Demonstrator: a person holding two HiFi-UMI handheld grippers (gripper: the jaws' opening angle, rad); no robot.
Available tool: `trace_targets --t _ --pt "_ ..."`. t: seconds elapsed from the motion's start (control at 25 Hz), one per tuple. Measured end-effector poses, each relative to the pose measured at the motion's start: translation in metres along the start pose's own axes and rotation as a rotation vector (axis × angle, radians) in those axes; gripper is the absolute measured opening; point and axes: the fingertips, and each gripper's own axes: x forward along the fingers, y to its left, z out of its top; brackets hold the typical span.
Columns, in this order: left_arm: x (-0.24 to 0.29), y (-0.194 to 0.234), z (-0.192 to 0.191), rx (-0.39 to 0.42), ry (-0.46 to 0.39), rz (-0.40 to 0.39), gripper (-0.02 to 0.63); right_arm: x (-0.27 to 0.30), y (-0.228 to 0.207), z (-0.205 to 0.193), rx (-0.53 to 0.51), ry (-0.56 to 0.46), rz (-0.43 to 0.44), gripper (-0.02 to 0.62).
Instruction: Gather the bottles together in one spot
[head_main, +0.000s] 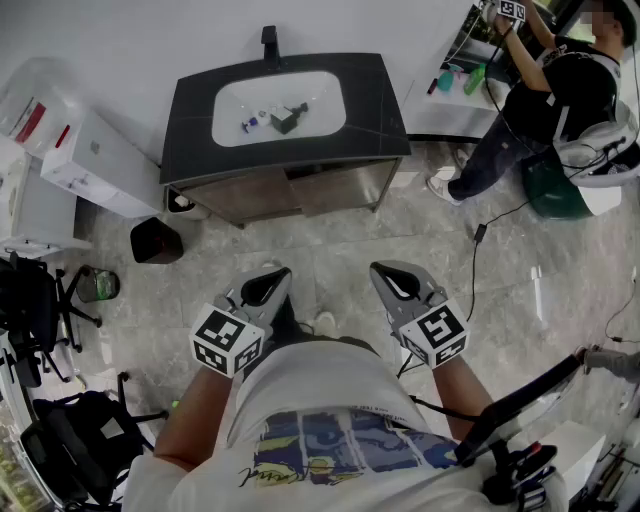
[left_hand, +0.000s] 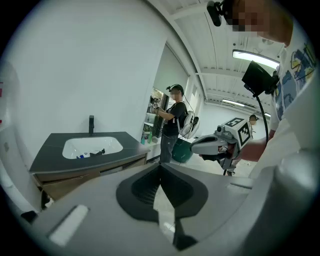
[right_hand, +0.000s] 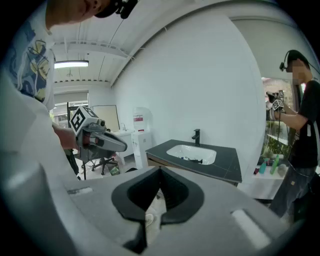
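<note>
both sets of jaws are clenched on nothing, left gripper (head_main: 264, 287) and right gripper (head_main: 398, 283), well short of the sink (head_main: 232, 95) where what look like small bottles (head_main: 250, 124) lie; step close, then open before reaching in.

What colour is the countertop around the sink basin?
The countertop is dark grey, nearly black; clearest in the head view.

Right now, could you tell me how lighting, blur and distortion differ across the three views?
Head view: even light, sharp, mild edge bending; white sink basin bright. Left gripper view: strong fisheye, dark corners, ceiling light glaring, foreground soft. Right gripper view: same fisheye and vignette, foreground soft.
</note>
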Motion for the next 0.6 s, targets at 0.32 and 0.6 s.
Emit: trace_targets --t 0.32,0.6 --pt "0.001 0.014 0.006 -0.007 0.0 0.006 0.002 0.018 -0.001 0.006 -0.005 0.012 0.021 0.0" --pt "-0.003 0.039 0.01 -0.026 -0.005 0.041 0.003 0.046 0.0 0.014 -0.021 0.031 0.05 0.002"
